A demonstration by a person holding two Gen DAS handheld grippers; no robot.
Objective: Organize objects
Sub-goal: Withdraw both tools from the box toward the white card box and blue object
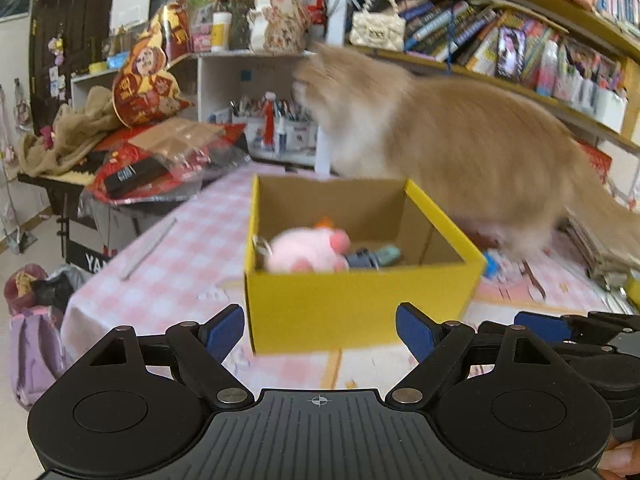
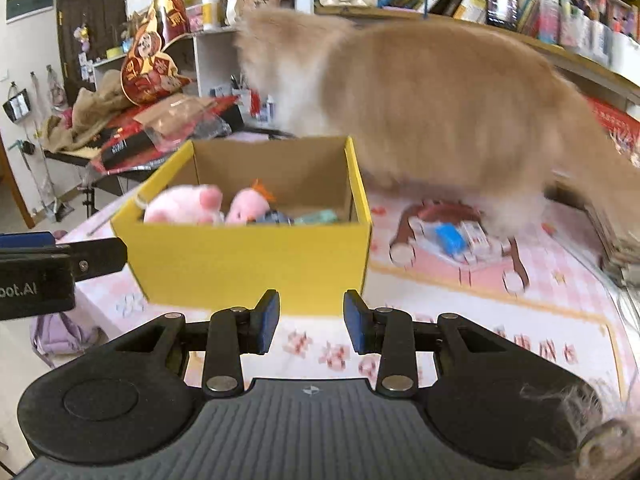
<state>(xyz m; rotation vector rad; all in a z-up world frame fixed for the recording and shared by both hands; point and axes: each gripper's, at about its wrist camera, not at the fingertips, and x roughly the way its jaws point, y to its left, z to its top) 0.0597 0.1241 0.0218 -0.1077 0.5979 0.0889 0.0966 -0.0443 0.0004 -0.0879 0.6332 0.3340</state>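
A yellow cardboard box [image 1: 352, 304] stands on the pink checked tablecloth [image 1: 180, 264]. It also shows in the right wrist view [image 2: 256, 260]. Inside lie a pink plush pig [image 1: 308, 250], a second pink plush [image 2: 250, 206], a dark blue item [image 1: 362, 259] and a teal item [image 2: 318, 217]. My left gripper [image 1: 320, 330] is open and empty just in front of the box. My right gripper [image 2: 312, 322] is part open and empty, in front of the box's right corner. A blue packet [image 2: 450, 238] and small items lie on the cloth to the right of the box.
A fluffy orange cat [image 1: 460, 140] stands on the table right behind and beside the box, also in the right wrist view [image 2: 440, 108]. Bookshelves [image 1: 500, 40] line the back. A cluttered side table [image 1: 132, 168] with red bags sits far left. A purple bag [image 1: 32, 352] lies on the floor.
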